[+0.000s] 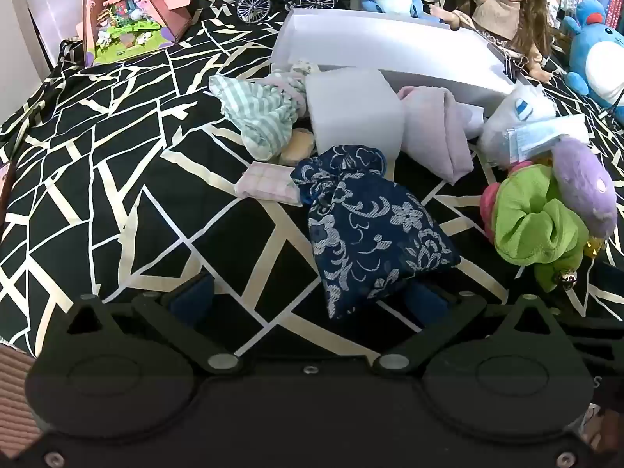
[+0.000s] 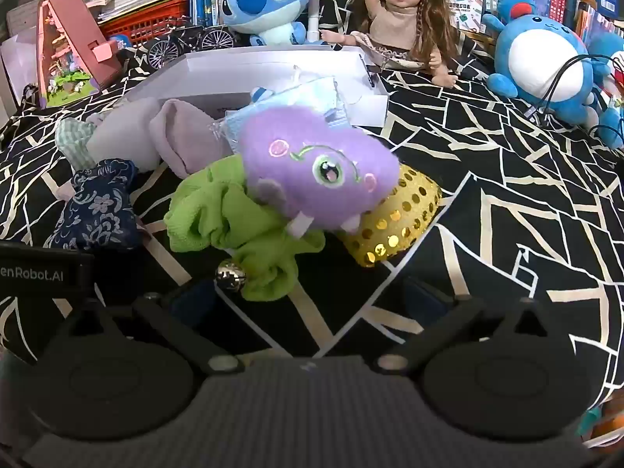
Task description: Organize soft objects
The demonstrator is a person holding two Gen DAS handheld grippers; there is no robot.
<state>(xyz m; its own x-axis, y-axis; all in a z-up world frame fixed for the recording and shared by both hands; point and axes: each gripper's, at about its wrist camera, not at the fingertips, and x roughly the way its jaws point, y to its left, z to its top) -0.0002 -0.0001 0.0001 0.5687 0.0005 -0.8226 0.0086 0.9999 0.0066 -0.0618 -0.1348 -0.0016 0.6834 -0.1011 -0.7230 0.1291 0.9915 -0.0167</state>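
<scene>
Both hand-held grippers, left (image 1: 308, 296) and right (image 2: 308, 296), are released and grasp nothing. Just ahead of the left one lies a blue floral pouch (image 1: 370, 230) on the black-and-cream bedspread (image 1: 117, 179). Ahead of the right one, a purple plush (image 2: 316, 179) rests on a green scrunchie (image 2: 218, 214) and a gold sequin pouch (image 2: 401, 218). Beyond them sit folded cloths (image 1: 436, 132) and a white box (image 1: 390, 50).

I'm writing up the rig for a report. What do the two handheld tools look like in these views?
Both are matte black. The left tool has two round housings, angled linkage arms with silver pivot screws, and dark blue finger pads. The right tool matches it, with a ribbed grey centre panel. A black part bearing white "enRobot.AI" lettering shows at its view's left edge.
</scene>
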